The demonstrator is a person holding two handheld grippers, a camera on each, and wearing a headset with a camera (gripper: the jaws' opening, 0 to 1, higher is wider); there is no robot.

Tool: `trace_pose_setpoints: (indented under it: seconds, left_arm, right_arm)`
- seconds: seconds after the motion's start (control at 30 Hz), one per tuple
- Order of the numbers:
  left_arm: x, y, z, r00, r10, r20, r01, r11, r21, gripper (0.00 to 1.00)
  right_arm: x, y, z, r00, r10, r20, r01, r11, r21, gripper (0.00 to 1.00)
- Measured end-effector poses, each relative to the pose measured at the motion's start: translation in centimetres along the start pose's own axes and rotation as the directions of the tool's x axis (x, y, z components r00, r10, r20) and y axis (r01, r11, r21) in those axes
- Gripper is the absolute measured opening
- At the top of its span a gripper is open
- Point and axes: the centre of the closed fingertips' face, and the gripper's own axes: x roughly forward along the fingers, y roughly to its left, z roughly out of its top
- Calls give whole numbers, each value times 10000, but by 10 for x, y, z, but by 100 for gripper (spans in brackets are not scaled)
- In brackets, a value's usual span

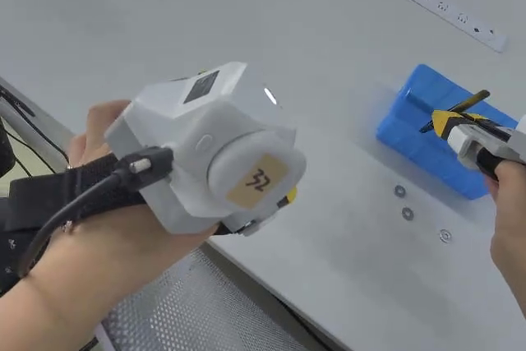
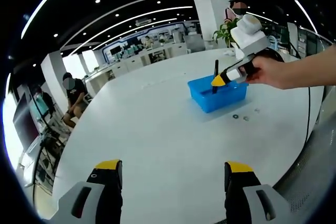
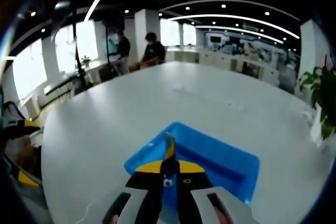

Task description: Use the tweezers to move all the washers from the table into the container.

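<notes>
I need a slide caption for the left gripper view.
Open left gripper faces the right gripper, which holds tweezers over the blue container; washers lie beside it.

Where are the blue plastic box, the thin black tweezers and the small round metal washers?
Blue plastic box (image 1: pixel 411 133): head view, on its near side wall.
Thin black tweezers (image 1: pixel 477 99): head view, on the upper black end.
Small round metal washers (image 1: pixel 407 214): head view, on the middle one of three.
</notes>
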Motion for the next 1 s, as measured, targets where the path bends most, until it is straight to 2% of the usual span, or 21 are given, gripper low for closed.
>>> trace_pose_setpoints:
  seconds: [0.3, 0.47, 0.5, 0.63, 0.7, 0.77, 0.83, 0.9, 1.0]
  left_arm:
    - [0, 0, 0, 10000, -12, 27, 12, 10000, -18, 81]
    - [-1, -3, 4, 9997, -174, 194, 176, 9998, -93, 82]
    - [-2, -4, 4, 9995, -199, 227, 201, 9998, -77, 82]
    - [-2, -5, 6, 9992, -252, 324, 252, 9997, -18, 83]
    - [-2, -6, 7, 9988, -306, 374, 309, 9995, -63, 83]
    - [-2, -7, 8, 9985, -374, 412, 377, 9993, -67, 83]
    - [-1, -7, 7, 9986, -377, 374, 376, 9993, 21, 84]
    - [-1, -8, 7, 9984, -413, 397, 411, 9991, 48, 84]
    - [-1, -9, 6, 9984, -474, 304, 472, 9989, 76, 84]
  right_arm:
    - [-23, 5, 19, 9982, 18, 598, -28, 9999, 163, 5]
    - [-45, 14, 35, 9946, 197, 1024, -184, 9997, -143, 5]
    - [-53, 16, 39, 9935, 225, 1119, -202, 9996, -220, 5]
    - [-67, 22, 39, 9914, 332, 1267, -296, 9991, -307, 5]
    - [-76, 27, 35, 9911, 462, 1247, -425, 9986, -327, 5]
    - [-84, 27, 28, 9929, 337, 1139, -279, 9983, -521, 5]
    - [-86, 26, 15, 9963, 221, 827, -170, 9980, -611, 5]
    - [-86, 28, 4, 9969, 301, 720, -282, 9992, -275, 5]
    - [-87, 30, -13, 9990, 300, 344, -295, 9994, -162, 5]
